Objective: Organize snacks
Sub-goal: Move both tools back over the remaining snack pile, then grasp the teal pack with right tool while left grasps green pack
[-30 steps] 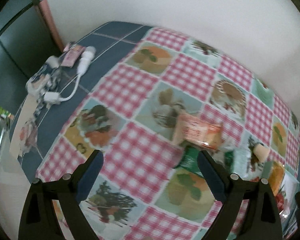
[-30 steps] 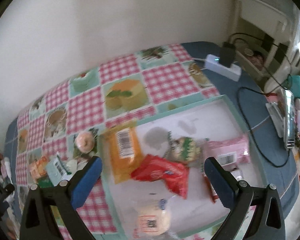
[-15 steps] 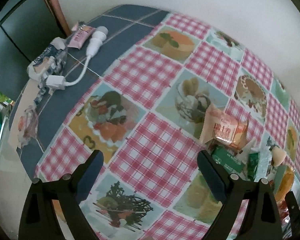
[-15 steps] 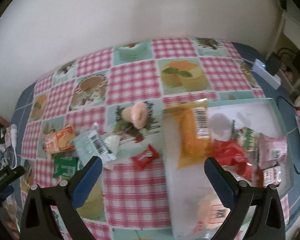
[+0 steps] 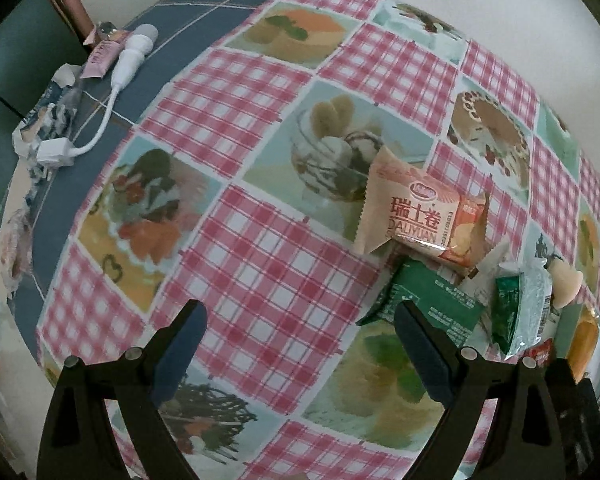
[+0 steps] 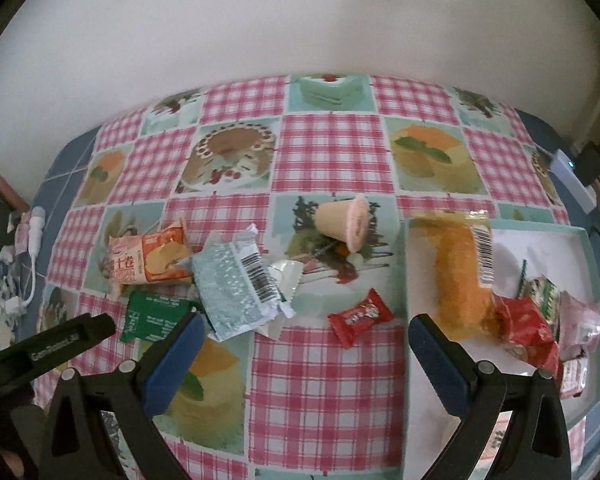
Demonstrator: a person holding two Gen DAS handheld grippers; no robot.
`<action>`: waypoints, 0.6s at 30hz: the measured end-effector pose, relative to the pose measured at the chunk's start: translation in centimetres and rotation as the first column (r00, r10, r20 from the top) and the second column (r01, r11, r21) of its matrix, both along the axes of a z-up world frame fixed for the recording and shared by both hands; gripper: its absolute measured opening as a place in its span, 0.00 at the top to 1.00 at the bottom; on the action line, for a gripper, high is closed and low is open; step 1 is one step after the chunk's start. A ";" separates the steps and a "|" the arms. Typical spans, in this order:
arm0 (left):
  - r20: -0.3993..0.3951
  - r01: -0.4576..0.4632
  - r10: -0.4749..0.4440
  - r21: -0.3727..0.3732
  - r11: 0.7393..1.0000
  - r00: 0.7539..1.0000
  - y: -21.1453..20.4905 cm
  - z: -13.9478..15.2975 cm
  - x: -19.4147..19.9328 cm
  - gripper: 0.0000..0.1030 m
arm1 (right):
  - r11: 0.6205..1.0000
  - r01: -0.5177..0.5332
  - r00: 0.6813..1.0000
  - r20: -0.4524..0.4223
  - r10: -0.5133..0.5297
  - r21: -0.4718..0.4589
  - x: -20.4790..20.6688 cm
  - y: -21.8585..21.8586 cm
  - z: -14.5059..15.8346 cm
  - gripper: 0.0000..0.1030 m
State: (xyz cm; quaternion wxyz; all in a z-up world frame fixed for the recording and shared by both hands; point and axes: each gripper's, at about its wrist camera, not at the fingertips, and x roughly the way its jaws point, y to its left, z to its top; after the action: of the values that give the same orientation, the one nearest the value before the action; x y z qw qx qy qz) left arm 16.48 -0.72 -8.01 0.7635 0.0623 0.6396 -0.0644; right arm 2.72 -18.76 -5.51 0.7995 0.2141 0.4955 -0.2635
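Note:
Loose snacks lie on the checked tablecloth: an orange Swiss-roll pack (image 6: 146,260) (image 5: 424,216), a green pack (image 6: 156,314) (image 5: 432,300), a pale blue-silver pack (image 6: 236,288), a pudding cup (image 6: 346,224) on its side, and a small red candy (image 6: 360,316). A white tray (image 6: 540,236) at the right holds an orange-yellow pack (image 6: 460,276), a red pack (image 6: 524,328) and others. My right gripper (image 6: 300,352) is open and empty above the cloth, just in front of the red candy. My left gripper (image 5: 300,344) is open and empty, left of the green pack.
A white cable with plug (image 5: 100,92) and small packets (image 5: 100,52) lie at the table's left edge. A white power strip (image 6: 572,180) sits at the far right. A wall runs behind the table. The left gripper's body (image 6: 48,348) shows in the right wrist view.
The right gripper has swung left from over the tray to over the loose snacks. The left gripper has moved closer to the table and the orange and green packs.

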 end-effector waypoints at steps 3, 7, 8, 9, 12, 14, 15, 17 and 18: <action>-0.008 -0.004 0.004 -0.010 1.000 1.000 -0.3 -0.2 0.2 0.08 | 1.000 -0.019 1.000 0.000 0.019 -0.013 0.9 0.4 -0.5 0.00; -0.014 -0.014 0.014 -0.018 1.000 1.000 -0.5 -0.5 0.5 0.08 | 0.999 -0.047 0.999 0.004 0.047 -0.017 1.8 0.7 -1.1 0.01; -0.018 -0.015 0.015 -0.021 1.000 1.000 -0.5 -0.7 0.7 0.08 | 0.998 -0.053 0.999 0.005 0.053 -0.017 2.1 0.8 -1.2 0.02; -0.025 -0.016 0.015 -0.024 1.000 1.000 -0.5 -0.9 0.8 0.08 | 0.998 -0.057 0.998 0.004 0.057 -0.014 2.5 0.9 -1.5 0.04; -0.033 -0.020 0.020 -0.026 0.999 0.999 -0.7 -1.6 1.2 0.08 | 0.998 -0.063 0.998 -0.002 0.063 -0.005 3.2 1.0 -2.3 0.07; -0.038 -0.028 0.027 -0.031 0.999 0.999 -0.6 -2.0 1.5 0.08 | 0.998 -0.063 0.998 -0.004 0.063 -0.002 3.6 1.1 -2.7 0.10; -0.041 -0.031 0.030 -0.037 0.999 0.999 -0.6 -2.1 1.6 0.08 | 0.998 -0.065 0.998 -0.002 0.065 0.002 3.7 1.0 -2.9 0.10; -0.044 -0.034 0.032 -0.043 0.999 0.999 -0.5 -2.6 2.1 0.08 | 0.998 -0.068 0.998 0.001 0.068 0.007 4.0 1.0 -3.1 0.14; -0.043 -0.035 0.033 -0.044 0.998 0.999 -0.5 -2.7 2.2 0.08 | 0.998 -0.070 0.998 0.003 0.070 0.009 4.1 1.0 -3.2 0.15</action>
State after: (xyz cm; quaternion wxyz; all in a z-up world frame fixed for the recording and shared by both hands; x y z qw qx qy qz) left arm 18.70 -1.21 -10.68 0.7519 0.0328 0.6551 -0.0669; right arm 6.82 -17.72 -8.75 0.8080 0.2007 0.5027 -0.2327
